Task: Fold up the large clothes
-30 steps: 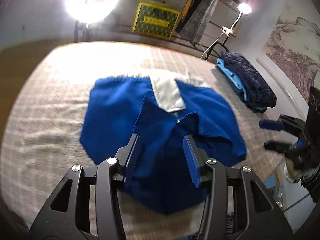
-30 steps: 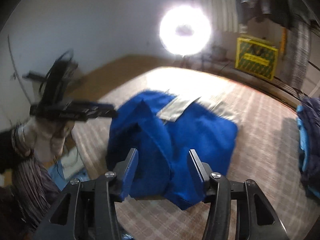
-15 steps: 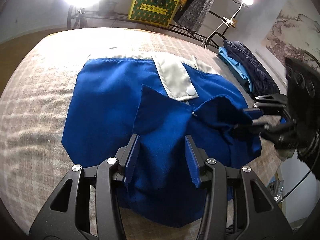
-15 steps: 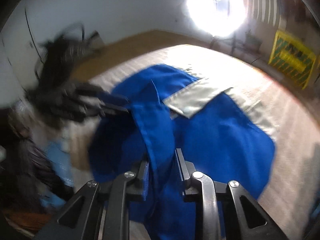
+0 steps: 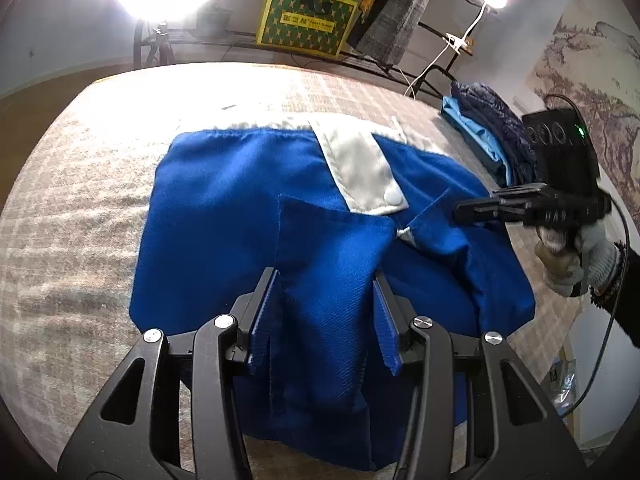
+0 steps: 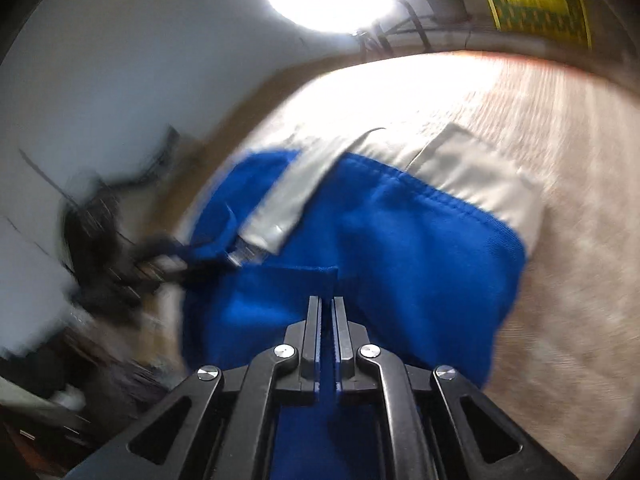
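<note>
The blue garment (image 5: 248, 216) lies spread on a bed with a beige checked cover (image 5: 72, 240), near the middle of it and toward the near edge. It is a strong royal blue, of a plain woven cloth, and it has a white band (image 5: 256, 124) along its far edge and a white flap (image 5: 356, 172) with a round snap button that lies diagonally over the blue. A part of the cloth is already turned over on itself, so a darker folded panel with a straight stitched edge comes toward the camera of the left wrist. The left gripper (image 5: 326, 312) stands about half open over this panel; the cloth passes between its blue ribbed fingers (image 5: 264, 320), but the pads do not seem to press on it (the cloth lies loose there). The right gripper (image 6: 327, 340) has just been closing and its jaws are now nearly together, with a thin fold of the blue cloth pinched between them; in the left wrist view the same gripper (image 5: 464, 212) reaches in from the right side and holds a raised corner of the garment near the flap. The right wrist view is blurred. At the far right side of the bed lies a stack of dark and light blue clothes (image 5: 492, 136), well apart from the garment.
</note>
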### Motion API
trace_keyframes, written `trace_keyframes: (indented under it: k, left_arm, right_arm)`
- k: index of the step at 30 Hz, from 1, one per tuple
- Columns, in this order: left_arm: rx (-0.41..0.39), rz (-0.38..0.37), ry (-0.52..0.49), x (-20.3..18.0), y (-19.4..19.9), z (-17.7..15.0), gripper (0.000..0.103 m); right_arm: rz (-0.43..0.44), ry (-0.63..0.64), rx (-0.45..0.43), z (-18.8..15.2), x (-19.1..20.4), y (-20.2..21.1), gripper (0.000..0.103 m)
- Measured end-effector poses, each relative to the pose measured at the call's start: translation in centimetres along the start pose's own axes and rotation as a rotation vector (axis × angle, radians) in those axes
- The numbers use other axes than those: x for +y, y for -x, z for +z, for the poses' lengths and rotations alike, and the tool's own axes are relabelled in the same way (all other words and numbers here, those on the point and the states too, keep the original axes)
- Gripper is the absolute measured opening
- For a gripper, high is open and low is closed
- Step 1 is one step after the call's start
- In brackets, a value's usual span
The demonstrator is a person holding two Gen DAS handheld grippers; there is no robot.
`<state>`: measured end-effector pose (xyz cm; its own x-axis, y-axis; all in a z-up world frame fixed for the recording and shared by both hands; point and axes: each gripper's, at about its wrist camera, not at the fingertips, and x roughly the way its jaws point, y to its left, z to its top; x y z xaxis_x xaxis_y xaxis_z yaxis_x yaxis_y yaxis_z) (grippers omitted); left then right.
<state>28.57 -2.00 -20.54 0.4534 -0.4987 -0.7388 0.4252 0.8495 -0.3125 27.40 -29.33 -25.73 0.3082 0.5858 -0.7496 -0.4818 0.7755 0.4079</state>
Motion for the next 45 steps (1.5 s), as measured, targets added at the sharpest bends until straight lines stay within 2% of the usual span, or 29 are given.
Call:
trace_keyframes:
  k: [2, 6, 8, 10, 12, 14, 15, 17, 21, 22, 24, 26, 28, 31, 35, 39, 42, 45]
  left_arm:
    - [-0.020, -0.017, 0.013, 0.0, 0.7, 0.2, 0.046]
    - [-0.083, -0.040, 0.035, 0.3, 2.5, 0.3, 0.046]
    - [-0.083, -0.045, 0.046, 0.7, 2.4, 0.5, 0.046]
    - [-0.066, -0.018, 0.028, 0.9, 1.5, 0.5, 0.046]
    - [-0.025, 0.016, 0.007, 0.9, 0.0, 0.2, 0.046]
    - [0.030, -0.012, 0.063, 1.8, -1.5, -0.4, 0.046]
    - [0.030, -0.023, 0.090, 2.3, -1.9, -0.7, 0.046]
    - [0.033, -0.031, 0.072, 2.4, -2.1, -1.4, 0.046]
    - [0.057, -0.025, 0.050, 2.0, -1.5, -1.6, 0.046]
    - [0.069, -0.043, 0.078, 2.3, -0.9, -1.3, 0.046]
    - [0.051, -0.075, 0.130, 3.0, 0.4, -0.7, 0.046]
    - [-0.009, -0.091, 0.178, 4.4, 2.0, 0.0, 0.046]
    - [-0.058, -0.086, 0.204, 5.6, 3.0, 1.3, 0.046]
    - [-0.075, -0.061, 0.209, 6.6, 2.5, 2.9, 0.046]
    - [-0.007, -0.011, 0.197, 7.5, -0.5, 3.1, 0.046]
    - [0.074, 0.030, 0.161, 7.9, -3.4, 1.6, 0.046]
    - [0.070, 0.012, 0.185, 8.5, -3.9, 0.6, 0.048]
    - [0.086, 0.014, 0.190, 8.8, -3.3, 1.0, 0.049]
  right_arm:
    - [-0.067, 0.042, -0.012, 0.0, 1.3, 0.8, 0.005]
    - [-0.172, 0.049, -0.119, 0.0, 2.9, 3.2, 0.008]
    - [-0.176, 0.046, -0.167, -0.7, 3.7, 4.1, 0.008]
    - [-0.183, 0.061, -0.175, -1.4, 4.4, 4.1, 0.008]
    - [-0.188, 0.067, -0.159, -2.3, 5.1, 3.5, 0.014]
    - [-0.198, 0.047, -0.136, -3.0, 5.2, 2.1, 0.017]
    - [-0.193, 0.013, -0.119, -3.5, 4.8, 1.1, 0.017]
    - [-0.182, -0.042, -0.099, -4.6, 3.9, -0.3, 0.017]
    - [-0.179, -0.051, -0.078, -4.5, 3.8, -0.5, 0.017]
    - [-0.164, -0.057, -0.065, -4.2, 3.8, -0.1, 0.019]
    - [-0.133, -0.065, -0.078, -3.9, 3.8, 1.4, 0.033]
    - [-0.120, -0.087, -0.137, -4.1, 3.5, 3.9, 0.036]
    - [-0.105, -0.130, -0.186, -4.5, 2.6, 5.6, 0.035]
    - [-0.123, -0.192, -0.238, -4.7, 1.1, 7.2, 0.029]
    - [-0.148, -0.213, -0.223, -4.7, 0.4, 6.3, 0.026]
    - [-0.100, -0.256, -0.205, -4.5, -0.5, 5.1, 0.025]
    - [-0.048, -0.289, -0.174, -5.0, -1.5, 3.7, 0.021]
    - [-0.012, -0.325, -0.161, -5.5, -2.3, 3.4, 0.015]
